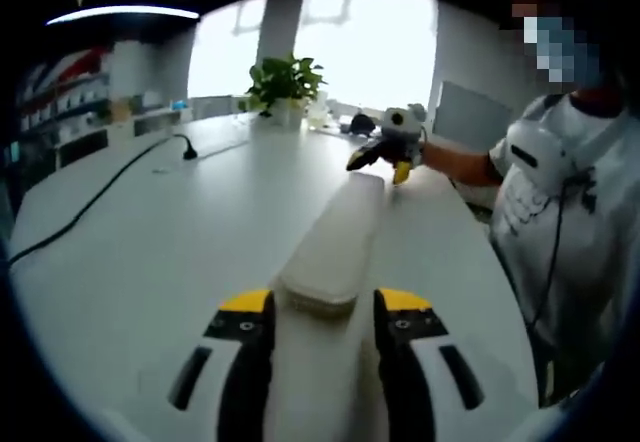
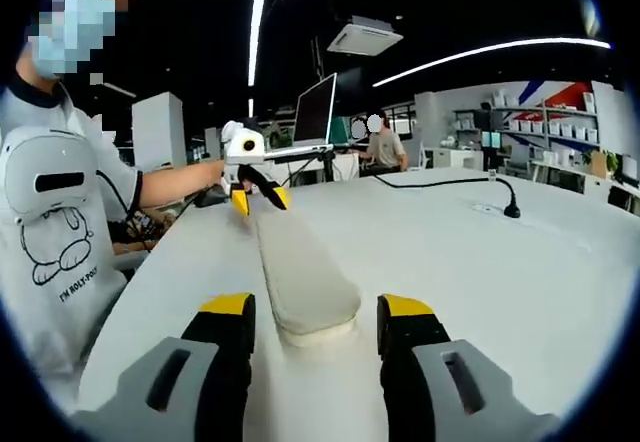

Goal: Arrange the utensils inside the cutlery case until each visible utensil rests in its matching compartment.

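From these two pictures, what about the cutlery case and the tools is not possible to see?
- Utensils and compartments: the cutlery case lies closed on the white table, so its lid hides them in both views.
- Far end of the case in the left gripper view: the right tool covers it.
- Near end of the case in the right gripper view: it lies between that tool's jaws, but contact cannot be told.

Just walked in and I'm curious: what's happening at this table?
A person holds a gripper in each hand, one at each end of a long closed cutlery case lying on the white table. The left gripper and right gripper are both open, jaws either side of the case ends. No utensils are visible yet.
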The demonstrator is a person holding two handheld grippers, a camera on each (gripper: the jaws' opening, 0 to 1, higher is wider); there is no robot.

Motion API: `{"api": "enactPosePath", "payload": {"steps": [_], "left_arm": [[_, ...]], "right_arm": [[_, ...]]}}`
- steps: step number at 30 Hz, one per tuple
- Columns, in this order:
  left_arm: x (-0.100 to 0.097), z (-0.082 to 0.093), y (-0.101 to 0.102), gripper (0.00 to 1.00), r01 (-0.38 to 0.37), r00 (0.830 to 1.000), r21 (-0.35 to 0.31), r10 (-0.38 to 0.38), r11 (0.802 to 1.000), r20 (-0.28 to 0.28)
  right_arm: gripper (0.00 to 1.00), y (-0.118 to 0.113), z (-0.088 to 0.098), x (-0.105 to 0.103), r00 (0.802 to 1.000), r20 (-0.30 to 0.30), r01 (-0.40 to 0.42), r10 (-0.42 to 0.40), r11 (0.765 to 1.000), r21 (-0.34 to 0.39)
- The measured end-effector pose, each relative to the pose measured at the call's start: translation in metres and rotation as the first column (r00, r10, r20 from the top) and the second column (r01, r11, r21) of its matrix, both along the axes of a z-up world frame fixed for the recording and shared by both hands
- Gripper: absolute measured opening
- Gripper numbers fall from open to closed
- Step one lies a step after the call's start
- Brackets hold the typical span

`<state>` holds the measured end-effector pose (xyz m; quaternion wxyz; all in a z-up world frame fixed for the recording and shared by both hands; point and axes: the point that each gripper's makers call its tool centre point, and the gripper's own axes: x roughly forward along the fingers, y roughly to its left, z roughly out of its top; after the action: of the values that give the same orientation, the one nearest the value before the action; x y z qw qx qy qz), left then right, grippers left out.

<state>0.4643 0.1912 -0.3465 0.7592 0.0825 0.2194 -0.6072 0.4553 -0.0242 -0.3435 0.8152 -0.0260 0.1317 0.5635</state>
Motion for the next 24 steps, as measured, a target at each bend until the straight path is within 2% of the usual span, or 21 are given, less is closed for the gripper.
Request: {"api": "enactPosePath", "payload": {"steps": [3,6,9,12,17,24], "left_arm": [[-0.004,0.007,-0.006,0.39,0.011,1.000,-0.048,-0.011,0.999,-0.003],[-0.008,0.013,-0.010,0.39,0.026,1.000,-0.059,-0.025,0.998,0.011],[-0.012,0.014,-0.012,0.39,0.040,0.999,-0.060,-0.039,0.997,0.007],[-0.014,0.013,-0.011,0.39,0.043,0.999,-0.052,-0.042,0.998,0.006],[-0.014,0.005,-0.007,0.39,0.035,0.999,-0.050,-0.035,0.998,-0.003],[-0.016,0.010,-0.008,0.38,0.041,0.999,-0.056,-0.041,0.998,0.010]], "right_arm": [[0.50,0.006,-0.003,0.005,1.000,0.007,-0.020,0.020,0.999,-0.032],[0.48,0.011,-0.005,0.004,0.998,0.013,-0.056,0.057,0.997,-0.051],[0.47,0.013,-0.009,0.000,0.996,0.030,-0.076,0.079,0.993,-0.087],[0.42,0.010,-0.012,0.003,0.996,0.040,-0.071,0.076,0.991,-0.112],[0.41,0.009,-0.014,0.002,0.997,0.031,-0.064,0.068,0.992,-0.111],[0.41,0.007,-0.015,0.001,0.997,0.042,-0.057,0.064,0.989,-0.139]]}}
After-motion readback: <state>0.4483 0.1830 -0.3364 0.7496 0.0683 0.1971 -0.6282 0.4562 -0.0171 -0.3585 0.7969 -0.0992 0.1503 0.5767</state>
